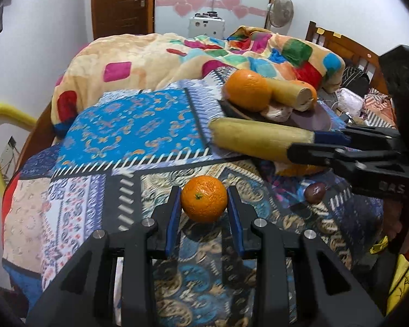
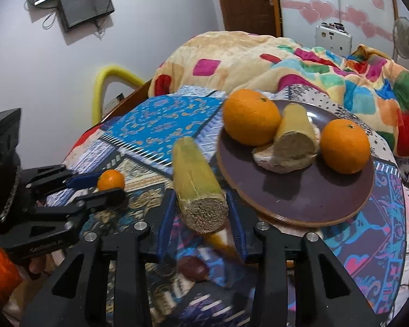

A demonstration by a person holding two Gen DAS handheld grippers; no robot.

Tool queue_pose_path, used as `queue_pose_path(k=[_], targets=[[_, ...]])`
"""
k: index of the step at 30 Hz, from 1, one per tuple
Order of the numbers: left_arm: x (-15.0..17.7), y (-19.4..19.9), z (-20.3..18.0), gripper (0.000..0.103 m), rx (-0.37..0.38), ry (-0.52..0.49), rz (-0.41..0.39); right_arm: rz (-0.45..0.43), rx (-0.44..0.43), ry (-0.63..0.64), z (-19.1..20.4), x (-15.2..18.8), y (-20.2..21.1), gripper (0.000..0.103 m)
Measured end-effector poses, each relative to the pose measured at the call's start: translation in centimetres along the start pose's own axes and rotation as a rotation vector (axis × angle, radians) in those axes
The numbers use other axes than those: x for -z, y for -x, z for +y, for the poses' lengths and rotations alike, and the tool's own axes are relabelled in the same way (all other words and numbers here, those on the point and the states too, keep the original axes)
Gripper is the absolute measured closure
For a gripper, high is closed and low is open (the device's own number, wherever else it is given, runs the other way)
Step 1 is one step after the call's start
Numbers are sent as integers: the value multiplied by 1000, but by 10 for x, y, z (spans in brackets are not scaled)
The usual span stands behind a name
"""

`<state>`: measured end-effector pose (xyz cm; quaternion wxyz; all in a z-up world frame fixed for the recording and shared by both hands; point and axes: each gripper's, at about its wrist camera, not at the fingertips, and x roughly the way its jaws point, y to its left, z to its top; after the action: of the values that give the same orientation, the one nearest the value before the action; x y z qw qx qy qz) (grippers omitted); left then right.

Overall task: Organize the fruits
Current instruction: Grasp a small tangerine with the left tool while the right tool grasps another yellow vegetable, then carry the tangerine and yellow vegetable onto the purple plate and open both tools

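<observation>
The left hand-held gripper (image 1: 204,204) closes on the firm, round orange (image 1: 204,202) at its widest girth; the right hand-held gripper (image 2: 200,212) clamps the stiff, fibrous cane piece (image 2: 196,182) near its cut end.

Both wrist views close over the bed, facing the door, sharing the plate (image 2: 294,190).

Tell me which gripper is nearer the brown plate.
Right. The right gripper, holding a sugarcane piece, sits just beside the brown plate's near rim. The left gripper is farther back on the bedspread, closed around a small orange.
</observation>
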<state>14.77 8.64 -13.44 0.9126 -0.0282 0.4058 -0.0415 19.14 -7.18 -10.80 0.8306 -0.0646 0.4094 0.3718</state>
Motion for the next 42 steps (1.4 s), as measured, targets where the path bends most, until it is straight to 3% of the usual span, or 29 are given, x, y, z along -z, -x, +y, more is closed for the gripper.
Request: queue_pose_path(k=[4, 12, 18, 28, 35, 42], targets=[[8, 5, 3, 70, -16, -6, 1, 52, 17, 62, 22, 16, -4, 70], [15, 10, 5, 70, -16, -20, -6, 35, 26, 95, 34, 4, 5, 68], [14, 11, 8, 70, -8, -17, -16, 83, 39, 110, 37, -17, -24, 68], [12, 4, 22, 70, -12, -5, -16, 182, -26, 83, 36, -23, -58, 64], [10, 6, 27, 70, -16, 12, -23, 155, 8, 114, 44, -22, -52, 66], [-1, 21, 21, 70, -25, 4, -60, 64, 30, 126, 46, -25, -20, 67]])
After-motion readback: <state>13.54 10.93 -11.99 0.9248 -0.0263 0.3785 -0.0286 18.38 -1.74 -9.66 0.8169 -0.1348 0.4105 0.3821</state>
